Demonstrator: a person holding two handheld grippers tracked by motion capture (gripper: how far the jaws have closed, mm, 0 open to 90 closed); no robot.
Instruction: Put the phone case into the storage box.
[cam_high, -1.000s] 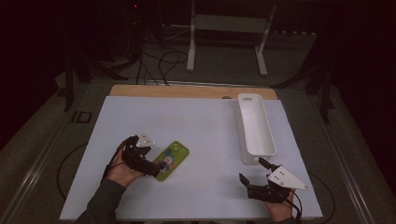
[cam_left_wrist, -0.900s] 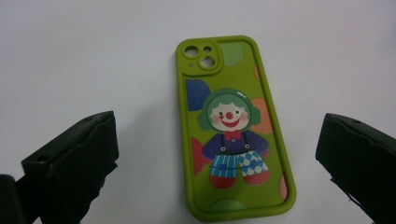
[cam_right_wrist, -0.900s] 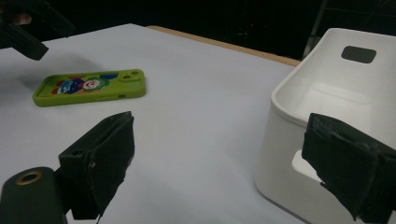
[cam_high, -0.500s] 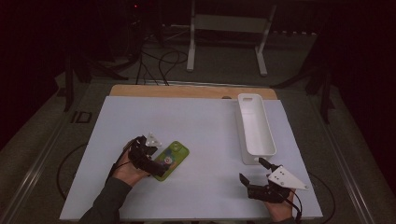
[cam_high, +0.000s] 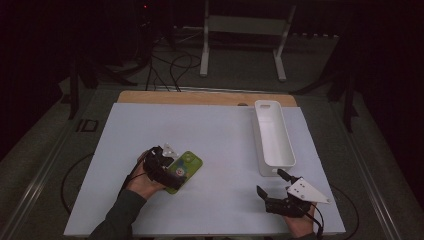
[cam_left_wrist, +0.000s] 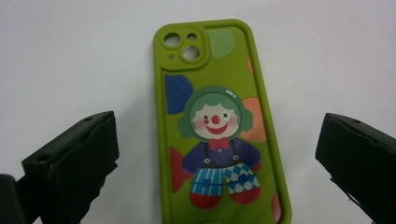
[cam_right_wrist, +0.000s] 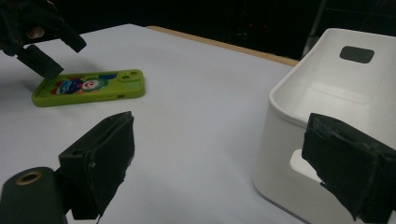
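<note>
Moved closer over green clown phone case (cam_left_wrist: 219, 126) with left gripper (cam_left_wrist: 217, 158) wide open; light, bendy, slippery, so pinch long sides between jaws.

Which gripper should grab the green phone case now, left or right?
Left. The left gripper hangs over the phone case, open jaws either side. The right gripper sits far off beside the white bin.
</note>
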